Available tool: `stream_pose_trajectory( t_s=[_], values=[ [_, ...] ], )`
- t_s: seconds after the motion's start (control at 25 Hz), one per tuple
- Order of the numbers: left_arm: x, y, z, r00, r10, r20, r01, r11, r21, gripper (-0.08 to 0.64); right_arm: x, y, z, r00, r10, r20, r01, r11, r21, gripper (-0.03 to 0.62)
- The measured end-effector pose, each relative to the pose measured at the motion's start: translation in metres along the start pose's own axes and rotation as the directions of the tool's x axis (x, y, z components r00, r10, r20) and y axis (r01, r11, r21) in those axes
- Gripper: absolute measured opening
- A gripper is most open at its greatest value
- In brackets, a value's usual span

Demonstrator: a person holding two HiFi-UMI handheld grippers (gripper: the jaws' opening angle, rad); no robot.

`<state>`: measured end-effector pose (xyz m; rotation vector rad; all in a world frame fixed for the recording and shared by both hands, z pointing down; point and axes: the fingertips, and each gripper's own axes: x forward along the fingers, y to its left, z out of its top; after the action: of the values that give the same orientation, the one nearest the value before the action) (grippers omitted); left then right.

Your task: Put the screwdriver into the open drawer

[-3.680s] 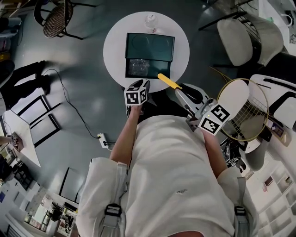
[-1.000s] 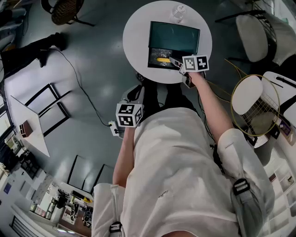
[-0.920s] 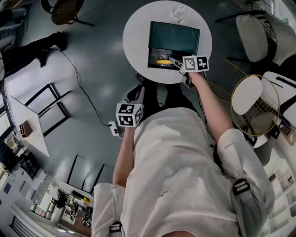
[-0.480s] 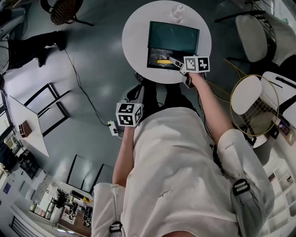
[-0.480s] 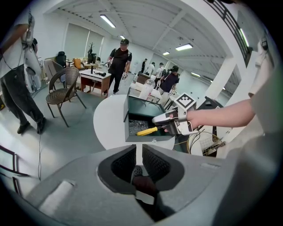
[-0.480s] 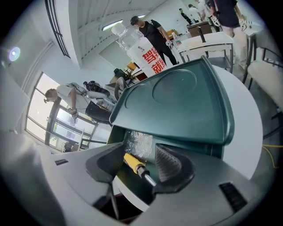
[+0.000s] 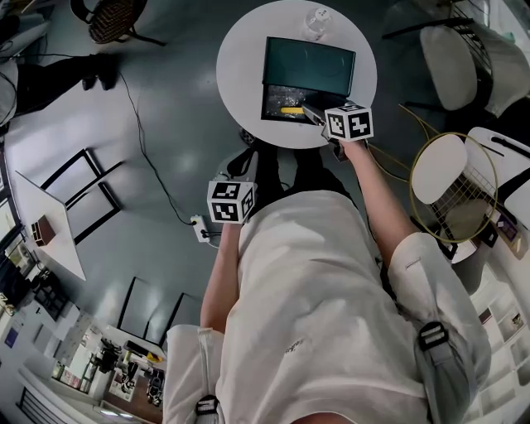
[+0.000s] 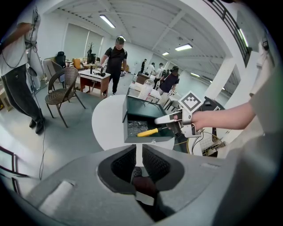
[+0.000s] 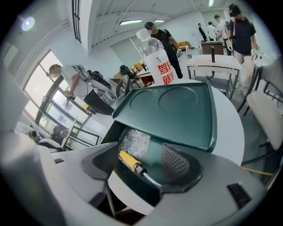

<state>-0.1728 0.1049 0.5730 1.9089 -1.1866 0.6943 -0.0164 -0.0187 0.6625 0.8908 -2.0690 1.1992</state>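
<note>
Lying in the open drawer [image 8: 146, 139] is the screwdriver [image 8: 147, 132].

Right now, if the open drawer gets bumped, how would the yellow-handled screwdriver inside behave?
The yellow-handled metal screwdriver looks stiff: hard handle, straight steel shaft. Its round handle could probably roll, though the walls of the dark green drawer should contain it. Likely light, given its slim build.

A glossy grey floor [image 7: 166, 166] spreads around the round white bench [image 7: 240, 74]. A brown woven wicker chair [image 7: 112, 21] stands off to the left and a white padded chair [image 7: 455, 58] to the right. Long ceiling strip lights [image 8: 108, 20] glow overhead. What seem to be tall dark-framed windows [image 9: 66, 119] line one wall.
</note>
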Motion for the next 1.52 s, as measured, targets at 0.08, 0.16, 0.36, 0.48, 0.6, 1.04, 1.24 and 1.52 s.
stream_pose_trajectory(
  t_s=[0.08, 0.16, 0.36, 0.48, 0.6, 1.04, 1.24, 1.52],
  values=[
    [0.000, 0.000, 0.000, 1.000, -0.001, 0.001, 0.001, 1.000, -0.001, 0.052, -0.004, 0.000, 0.000, 1.000, -0.016, 0.007, 0.017, 0.999, -0.028, 0.307],
    [0.000, -0.001, -0.001, 1.000, -0.003, 0.001, 0.003, 1.000, -0.001, 0.052, -0.008, -0.001, -0.001, 0.999, -0.031, 0.009, 0.031, 0.998, -0.047, 0.307],
    [0.002, -0.002, 0.000, 1.000, -0.010, 0.005, 0.010, 1.000, 0.000, 0.052, -0.018, -0.006, -0.002, 0.999, -0.047, 0.024, 0.048, 0.998, -0.038, 0.307],
    [0.003, -0.002, 0.000, 1.000, -0.015, 0.004, 0.015, 1.000, 0.001, 0.052, -0.021, -0.008, -0.002, 0.998, -0.051, 0.028, 0.052, 0.998, -0.033, 0.307],
    [0.004, -0.002, 0.000, 1.000, -0.019, 0.003, 0.019, 1.000, 0.001, 0.052, -0.023, -0.007, -0.002, 0.998, -0.047, 0.034, 0.048, 0.999, -0.024, 0.307],
    [0.009, -0.011, 0.007, 1.000, -0.025, 0.005, 0.025, 0.999, 0.020, 0.052, -0.037, 0.007, 0.004, 0.997, 0.021, 0.071, -0.020, 1.000, -0.018, 0.240],
    [0.016, -0.016, 0.009, 1.000, -0.025, 0.007, 0.025, 1.000, 0.018, 0.052, -0.045, 0.013, 0.003, 0.993, 0.079, 0.090, -0.081, 0.996, 0.026, 0.166],
    [0.028, -0.033, 0.018, 0.999, -0.043, 0.016, 0.043, 0.999, 0.029, 0.052, -0.062, 0.024, 0.006, 0.980, 0.154, 0.127, -0.161, 0.986, 0.049, 0.041]
  ],
)
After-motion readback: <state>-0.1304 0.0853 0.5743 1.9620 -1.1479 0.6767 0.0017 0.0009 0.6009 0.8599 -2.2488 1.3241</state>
